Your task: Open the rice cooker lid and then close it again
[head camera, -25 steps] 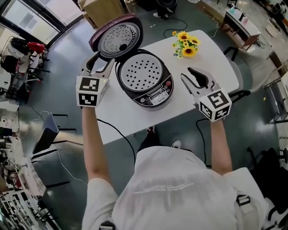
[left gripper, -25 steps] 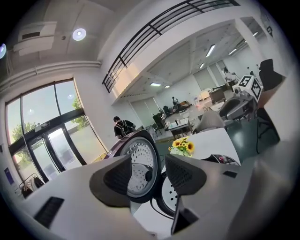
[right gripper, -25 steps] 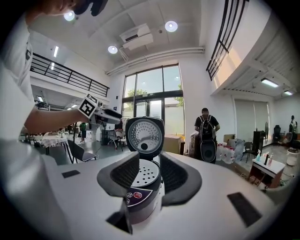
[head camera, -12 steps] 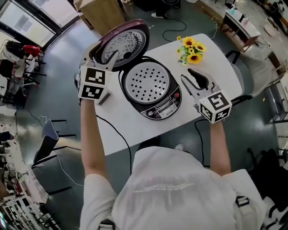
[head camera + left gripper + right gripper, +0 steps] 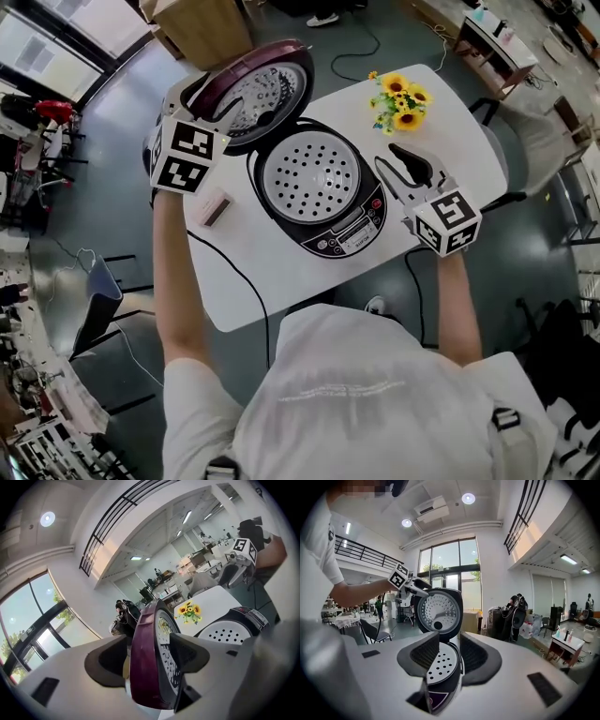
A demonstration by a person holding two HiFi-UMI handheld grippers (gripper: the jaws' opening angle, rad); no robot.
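The black rice cooker (image 5: 319, 192) stands mid-table with its perforated inner plate showing. Its maroon lid (image 5: 253, 89) is raised at the back left. My left gripper (image 5: 208, 105) straddles the lid's left rim. In the left gripper view the lid's edge (image 5: 146, 663) lies between the jaws of the left gripper (image 5: 150, 656), which have just been opening; a gap shows beside the left pad. My right gripper (image 5: 389, 157) hovers open to the right of the cooker, holding nothing. In the right gripper view the right gripper (image 5: 449, 660) frames the inner plate (image 5: 440, 665) and the lid (image 5: 437, 612).
A bunch of sunflowers (image 5: 398, 103) lies at the far right of the white table (image 5: 272, 281). A small pinkish block (image 5: 214, 208) sits left of the cooker, and a black cable (image 5: 246, 286) runs off the near edge. A chair (image 5: 98, 291) stands on the floor at left.
The left gripper has slid away from me along the lid's left side onto its rim, and its jaws stand wider. The right gripper has barely shifted.
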